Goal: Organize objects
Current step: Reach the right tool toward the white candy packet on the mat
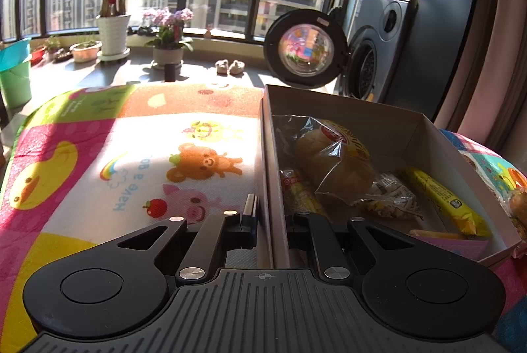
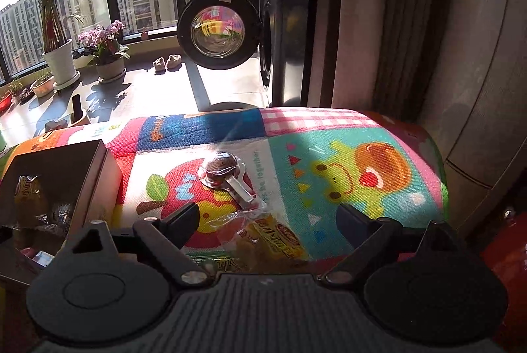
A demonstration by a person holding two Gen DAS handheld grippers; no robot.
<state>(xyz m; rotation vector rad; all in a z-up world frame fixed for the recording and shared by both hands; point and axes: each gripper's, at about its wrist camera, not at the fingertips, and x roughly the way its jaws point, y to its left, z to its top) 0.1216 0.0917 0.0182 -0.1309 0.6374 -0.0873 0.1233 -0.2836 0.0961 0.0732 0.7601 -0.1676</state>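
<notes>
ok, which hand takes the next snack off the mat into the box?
Right. Its gripper is open over the bread packet on the mat. The left gripper is shut on the box wall, steadying it.

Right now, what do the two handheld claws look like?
Both look alike: the left claw and right claw have matte black linkage arms with silver pivot screws, two round black discs, a grey ribbed base plate with a small crosshair mark, and dark blue finger pads. No cables or sleeves show.

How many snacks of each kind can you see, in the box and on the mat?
Bagged bread buns: 2
Small crinkly packets: 2
Yellow stick pack: 1
Cup with spoon: 1
Total clearly seen: 6
</notes>
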